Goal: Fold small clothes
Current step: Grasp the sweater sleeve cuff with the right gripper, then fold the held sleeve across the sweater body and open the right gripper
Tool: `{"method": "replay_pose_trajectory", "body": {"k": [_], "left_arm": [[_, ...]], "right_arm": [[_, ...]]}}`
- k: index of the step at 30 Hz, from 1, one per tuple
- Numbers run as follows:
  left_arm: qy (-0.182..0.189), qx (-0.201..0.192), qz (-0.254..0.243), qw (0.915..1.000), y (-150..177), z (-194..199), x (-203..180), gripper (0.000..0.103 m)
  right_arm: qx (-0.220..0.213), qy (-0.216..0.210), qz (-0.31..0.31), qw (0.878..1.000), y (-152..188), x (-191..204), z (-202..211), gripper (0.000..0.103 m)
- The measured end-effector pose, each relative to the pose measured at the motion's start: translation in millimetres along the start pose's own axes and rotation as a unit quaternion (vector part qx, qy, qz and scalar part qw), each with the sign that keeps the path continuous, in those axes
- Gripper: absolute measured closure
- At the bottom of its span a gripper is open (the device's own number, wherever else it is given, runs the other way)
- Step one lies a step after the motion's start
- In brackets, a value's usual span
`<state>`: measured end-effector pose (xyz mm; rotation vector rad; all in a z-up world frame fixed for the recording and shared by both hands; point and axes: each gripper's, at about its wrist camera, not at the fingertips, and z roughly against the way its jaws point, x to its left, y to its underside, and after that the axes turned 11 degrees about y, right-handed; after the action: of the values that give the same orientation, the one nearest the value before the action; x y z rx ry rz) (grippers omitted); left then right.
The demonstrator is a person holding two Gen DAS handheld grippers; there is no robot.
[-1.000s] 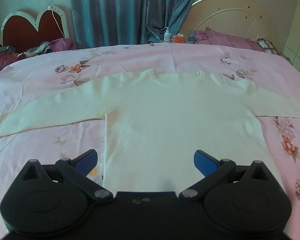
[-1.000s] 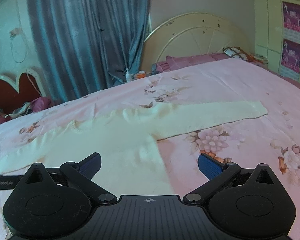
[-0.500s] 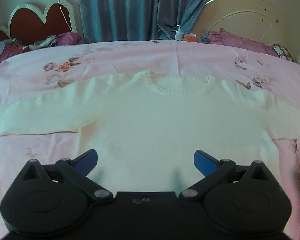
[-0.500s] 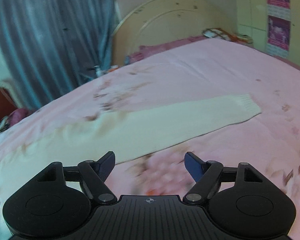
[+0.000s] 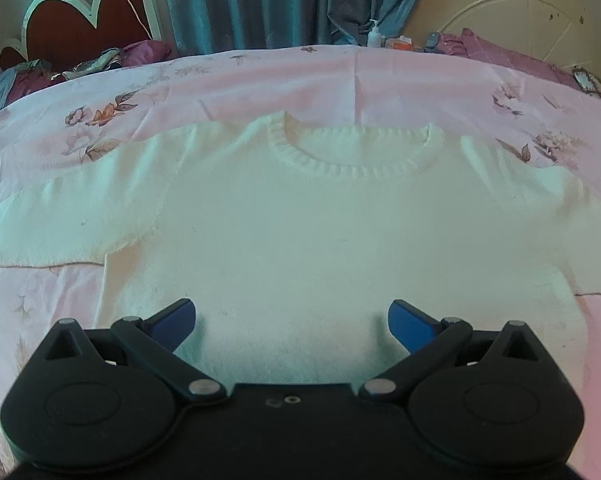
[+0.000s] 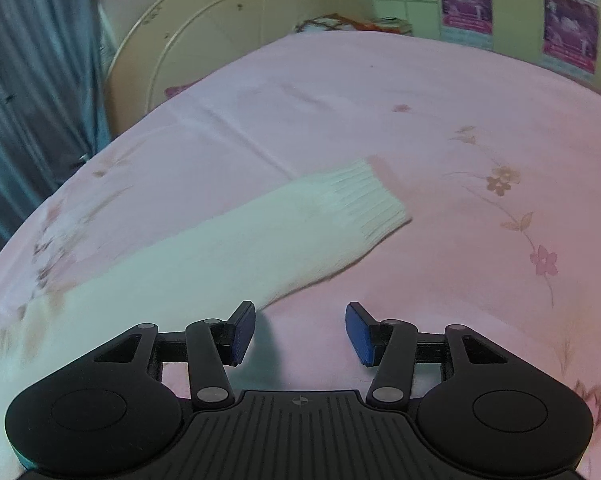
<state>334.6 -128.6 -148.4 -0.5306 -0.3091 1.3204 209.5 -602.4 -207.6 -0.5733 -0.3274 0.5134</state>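
A cream knitted sweater (image 5: 308,232) lies flat on the pink floral bed sheet (image 5: 260,80), collar (image 5: 352,160) away from me and both sleeves spread out sideways. My left gripper (image 5: 291,322) is open and empty, low over the sweater's body. In the right wrist view the sweater's right sleeve (image 6: 228,252) lies across the sheet and ends in a ribbed cuff (image 6: 360,200). My right gripper (image 6: 300,330) is open and empty, just in front of the sleeve's near edge, below and left of the cuff.
A round cream headboard (image 5: 500,12) with purple pillows (image 5: 500,52) stands at the right. A red heart-shaped headboard (image 5: 88,24) and piled clothes (image 5: 80,68) are at the far left. Blue curtains (image 5: 284,0) and small bottles (image 5: 374,36) are behind the bed. Posters (image 6: 568,36) hang on the right wall.
My left gripper has moved forward over the sweater toward the collar. My right gripper has swung right along the sleeve to near the cuff, and its jaws have narrowed somewhat.
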Motion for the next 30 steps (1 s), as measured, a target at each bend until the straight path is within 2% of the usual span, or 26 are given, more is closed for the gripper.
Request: {"method": "replay_pose_trajectory", "body": {"k": [2, 3, 5, 10, 15, 20, 25, 30], "left_arm": [[-0.002, 0.005, 0.001, 1.0, 0.0, -2.4, 0.8, 0.001], [-0.002, 0.006, 0.0, 1.0, -0.2, -3.1, 1.8, 0.001], [-0.006, 0.005, -0.001, 1.0, 0.1, -3.1, 4.4, 0.001], [0.011, 0.0, -0.002, 0.9999, -0.7, -1.1, 12.4, 0.003], [0.031, -0.01, 0.005, 0.9994, -3.7, 4.3, 22.2, 0.01], [0.037, -0.033, 0.01, 0.9987, -6.9, 15.5, 37.3, 0.01], [0.043, -0.044, 0.029, 0.9977, -11.5, 27.3, 64.1, 0.01], [0.038, -0.065, 0.039, 0.9964, -12.2, 41.8, 98.0, 0.009]], "right_arm": [[-0.006, 0.001, -0.013, 1.0, -8.0, -2.4, -6.8, 0.053], [-0.009, 0.002, -0.02, 1.0, -11.3, -3.2, -9.4, 0.057], [-0.012, 0.006, -0.029, 0.999, -15.3, -2.0, -14.6, 0.079], [-0.025, -0.013, -0.035, 0.999, -18.2, 1.5, -11.5, 0.097], [-0.063, -0.053, -0.012, 0.997, -20.1, 19.5, 16.6, 0.097], [-0.09, -0.119, 0.032, 0.988, -11.0, 68.2, 59.3, 0.098], [-0.089, -0.21, 0.083, 0.97, 20.8, 148.9, 104.8, 0.098], [-0.06, -0.285, 0.134, 0.947, 76.2, 236.0, 139.9, 0.098]]}}
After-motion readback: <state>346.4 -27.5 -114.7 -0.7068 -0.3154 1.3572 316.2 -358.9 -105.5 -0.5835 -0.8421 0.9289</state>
